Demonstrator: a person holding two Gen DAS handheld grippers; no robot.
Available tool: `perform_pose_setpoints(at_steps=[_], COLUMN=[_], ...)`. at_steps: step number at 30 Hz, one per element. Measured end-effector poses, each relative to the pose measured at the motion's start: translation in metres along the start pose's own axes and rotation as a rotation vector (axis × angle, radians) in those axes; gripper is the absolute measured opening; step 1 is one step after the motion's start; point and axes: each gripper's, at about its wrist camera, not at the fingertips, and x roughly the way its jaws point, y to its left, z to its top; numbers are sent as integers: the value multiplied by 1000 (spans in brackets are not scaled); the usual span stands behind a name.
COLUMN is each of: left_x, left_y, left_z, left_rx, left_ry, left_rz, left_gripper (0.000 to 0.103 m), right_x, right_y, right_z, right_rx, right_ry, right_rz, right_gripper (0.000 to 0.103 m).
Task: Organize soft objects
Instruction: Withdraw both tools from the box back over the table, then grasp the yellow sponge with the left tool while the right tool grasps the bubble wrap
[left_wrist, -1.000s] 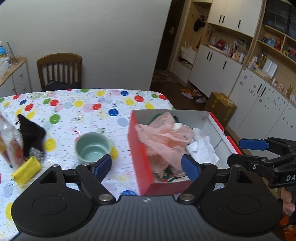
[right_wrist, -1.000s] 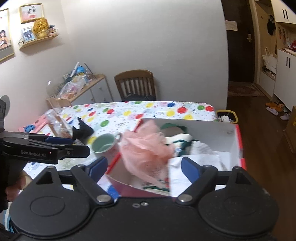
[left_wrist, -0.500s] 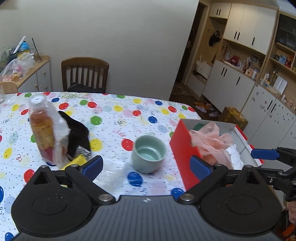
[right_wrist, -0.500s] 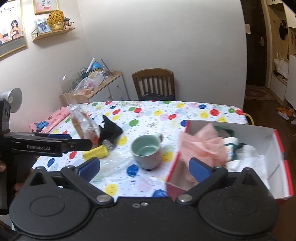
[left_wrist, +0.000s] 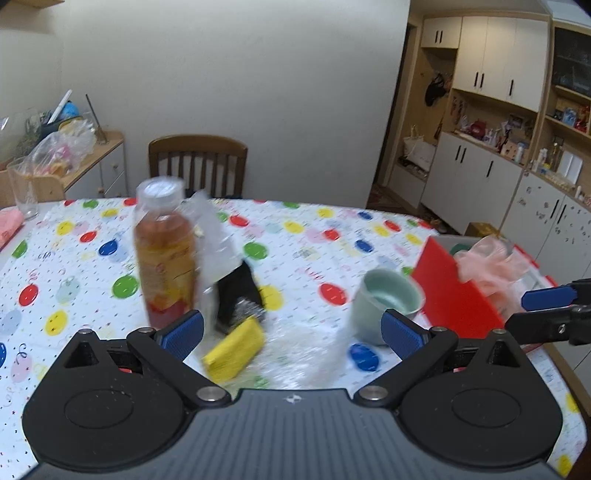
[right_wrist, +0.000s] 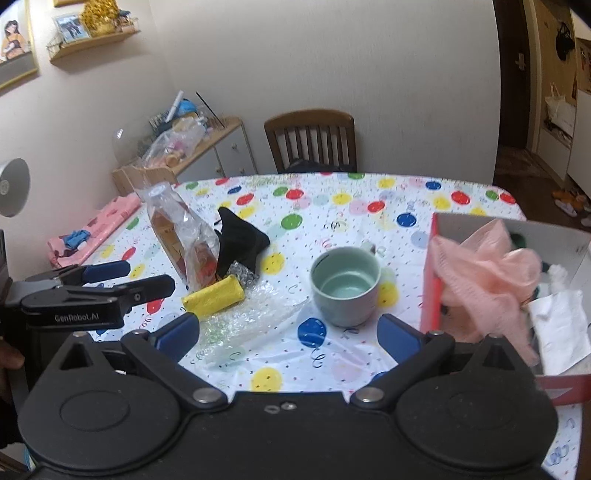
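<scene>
A red box at the table's right holds a pink mesh cloth and white cloth; the box also shows in the left wrist view. A yellow roll, a black cloth and clear bubble wrap lie on the dotted tablecloth. My left gripper is open and empty above the yellow roll. My right gripper is open and empty in front of the green cup.
A drink bottle in a plastic bag stands left of the black cloth. The green cup stands next to the box. A glass and pink items sit at the far left. A chair stands behind the table.
Both grippers have swung left, away from the box and toward the bottle, black cloth and yellow roll. Both stay open and empty.
</scene>
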Motion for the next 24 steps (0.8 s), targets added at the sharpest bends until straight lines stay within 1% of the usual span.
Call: perform_pose_setpoints(at_steps=[5,11,15,20,23,24], left_x=[17,38,53,72,76,76], left_y=[20,35,41,49,50,48], left_z=[-14,-25,-30,-36,-39,-40], left_rx=[5,44,85,93,102,118], left_ry=[27,46,52,82,72,67], left_rz=[14,33,46,53,68,73], left_gripper=[103,103,103,102,95,89], right_x=[30,67,90,117,132,136], right_y=[15,23,24,27,30,31], right_z=[-1,-2,-4,-2,1,1], right_rx=[25,84,157,212,228,231], right_ry=[51,121,157,188,197,201], right_rz=[-31,-48,-51,-60,-82,-98], right_gripper=[102,101,96,89,86,83])
